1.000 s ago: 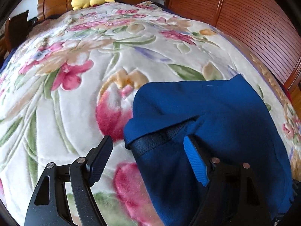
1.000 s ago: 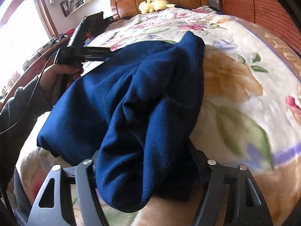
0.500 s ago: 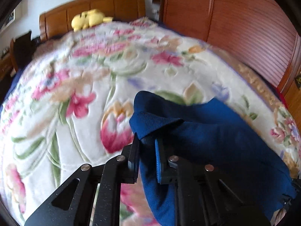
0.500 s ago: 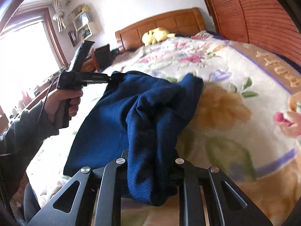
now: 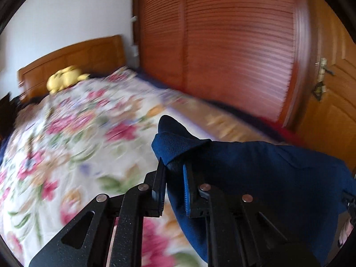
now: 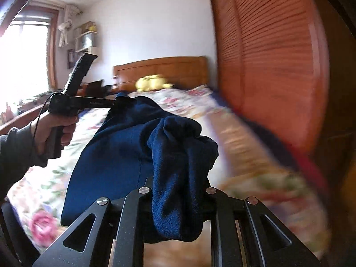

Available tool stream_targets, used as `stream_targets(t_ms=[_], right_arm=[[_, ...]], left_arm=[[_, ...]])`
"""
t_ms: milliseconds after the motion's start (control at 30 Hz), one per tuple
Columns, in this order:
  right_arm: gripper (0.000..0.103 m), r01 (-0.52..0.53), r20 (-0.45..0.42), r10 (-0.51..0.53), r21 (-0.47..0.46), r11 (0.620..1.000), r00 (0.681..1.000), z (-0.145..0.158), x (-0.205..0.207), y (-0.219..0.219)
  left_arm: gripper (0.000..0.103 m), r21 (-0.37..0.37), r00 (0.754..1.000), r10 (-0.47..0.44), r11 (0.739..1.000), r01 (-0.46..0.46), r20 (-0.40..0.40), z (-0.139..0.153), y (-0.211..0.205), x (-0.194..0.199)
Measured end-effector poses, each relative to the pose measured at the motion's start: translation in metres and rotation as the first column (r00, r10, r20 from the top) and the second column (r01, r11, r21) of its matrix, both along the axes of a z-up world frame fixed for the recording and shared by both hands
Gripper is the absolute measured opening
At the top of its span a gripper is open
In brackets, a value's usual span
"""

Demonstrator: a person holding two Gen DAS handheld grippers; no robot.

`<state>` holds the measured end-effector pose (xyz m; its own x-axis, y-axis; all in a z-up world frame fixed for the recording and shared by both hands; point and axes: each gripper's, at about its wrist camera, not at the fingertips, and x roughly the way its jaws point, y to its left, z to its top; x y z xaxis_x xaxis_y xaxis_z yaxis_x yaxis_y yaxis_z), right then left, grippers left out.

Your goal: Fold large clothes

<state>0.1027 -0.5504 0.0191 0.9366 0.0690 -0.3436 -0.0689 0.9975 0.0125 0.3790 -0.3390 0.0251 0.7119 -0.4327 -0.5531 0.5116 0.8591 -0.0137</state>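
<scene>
Navy garment (image 6: 115, 155) hanging above the floral blanket (image 5: 73, 138), bunched and uneven. Clamped at one corner by left gripper (image 5: 174, 173), at the other by right gripper (image 6: 178, 184). Could slip from thick bunched fabric.

Black tool (image 5: 173, 178) w/ silver rivets, one blue pad; dark grey sleeve (image 6: 15, 153), thin black cable.

bed (image 5: 73, 138) — floral | louvred wardrobe (image 5: 222, 44) | bright window (image 6: 24, 55) — left
</scene>
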Motion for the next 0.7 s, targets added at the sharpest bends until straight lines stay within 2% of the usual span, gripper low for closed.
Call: stream_targets(t_ms=[100,233,300,367,433,467,500,533,567,600,700], right_arm=[[0.017,0.089,0.016,-0.088,-0.074,0.993,0.996,0.022,-0.026,-0.046],[0.017,0.202,0.015,-0.201,-0.101,0.974,0.979,0.038,-0.061,-0.107],[0.017,0.24,-0.025,-0.243,-0.103,0.965,0.97,0.032,-0.075,-0.134],[0.017,0.28,-0.083,-0.287,-0.087,0.956,0.954,0.012,-0.085,-0.157],[0.02,0.32,-0.17,-0.327,-0.066,0.945,0.93,-0.017,-0.086,-0.177],[0.023,0.343,-0.225,-0.348,-0.062,0.937,0.91,-0.035,-0.084,-0.186],[0.028,0.359,-0.285,-0.362,-0.065,0.931,0.888,-0.053,-0.081,-0.193],[0.035,0.374,-0.325,-0.375,-0.068,0.925,0.868,-0.066,-0.081,-0.198],[0.047,0.393,-0.341,-0.392,-0.069,0.917,0.854,-0.074,-0.084,-0.202],[0.059,0.411,-0.339,-0.408,-0.069,0.909,0.848,-0.075,-0.089,-0.203],[0.077,0.476,-0.291,-0.473,-0.064,0.877,0.832,-0.061,-0.102,-0.203]], left_arm=[[0.014,-0.038,0.997,-0.079,0.996,0.08,0.024,0.014,-0.064,-0.009],[0.014,-0.063,0.985,-0.17,0.983,0.17,0.016,0.012,-0.131,-0.019],[0.015,-0.059,0.978,-0.208,0.977,0.207,-0.018,-0.002,-0.16,-0.02],[0.016,-0.03,0.967,-0.245,0.969,0.243,-0.071,-0.027,-0.191,-0.018],[0.018,0.053,0.945,-0.28,0.955,0.293,-0.171,-0.068,-0.222,-0.016],[0.019,0.08,0.937,-0.281,0.95,0.303,-0.21,-0.084,-0.228,-0.017],[0.02,0.108,0.938,-0.267,0.949,0.296,-0.219,-0.093,-0.23,-0.019],[0.023,0.141,0.949,-0.249,0.95,0.278,-0.193,-0.102,-0.228,-0.024],[0.025,0.147,0.95,-0.262,0.947,0.287,-0.169,-0.104,-0.223,-0.028],[0.031,0.144,0.946,-0.282,0.941,0.305,-0.161,-0.106,-0.215,-0.031],[0.036,0.143,0.937,-0.299,0.935,0.326,-0.182,-0.102,-0.199,-0.04]])
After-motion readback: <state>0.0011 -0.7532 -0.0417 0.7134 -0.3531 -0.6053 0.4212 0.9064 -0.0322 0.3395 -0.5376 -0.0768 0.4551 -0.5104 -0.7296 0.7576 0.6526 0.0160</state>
